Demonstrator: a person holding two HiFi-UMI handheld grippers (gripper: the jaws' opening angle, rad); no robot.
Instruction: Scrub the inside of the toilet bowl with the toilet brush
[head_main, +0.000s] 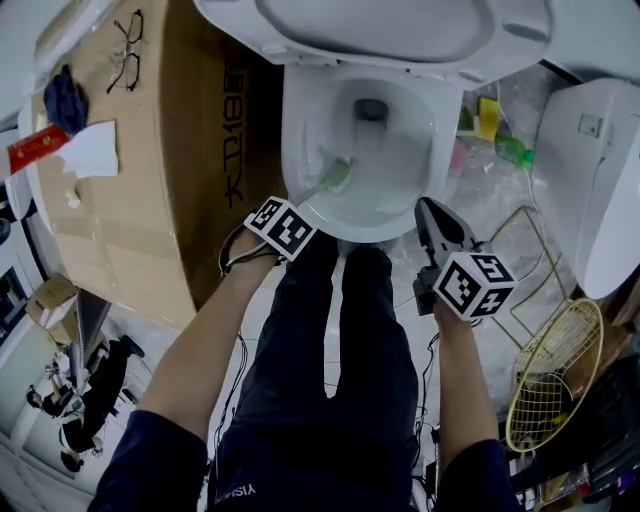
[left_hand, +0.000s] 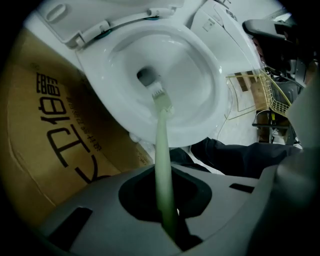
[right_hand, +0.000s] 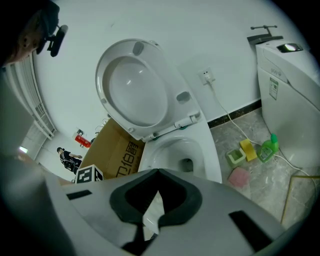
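Left gripper view shows the left gripper (left_hand: 165, 199) clenched on the pale green handle of the toilet brush (left_hand: 161, 131), which runs straight out between the jaws into the toilet bowl (left_hand: 202, 87). The brush's bristle head (left_hand: 158, 93) rests low on the white inner wall, just beside the dark drain opening (left_hand: 144, 75). Right gripper view shows the right gripper (right_hand: 158, 172) with its jaw tips pressed together and nothing between them, held off the bowl's front rim; the seat and lid (right_hand: 131, 91) stand raised. Head view shows a cardboard box (head_main: 130, 210) touching the toilet's left side, with a green bottle (head_main: 514, 151) and a yellow sponge (head_main: 487, 117) on the floor to the right.
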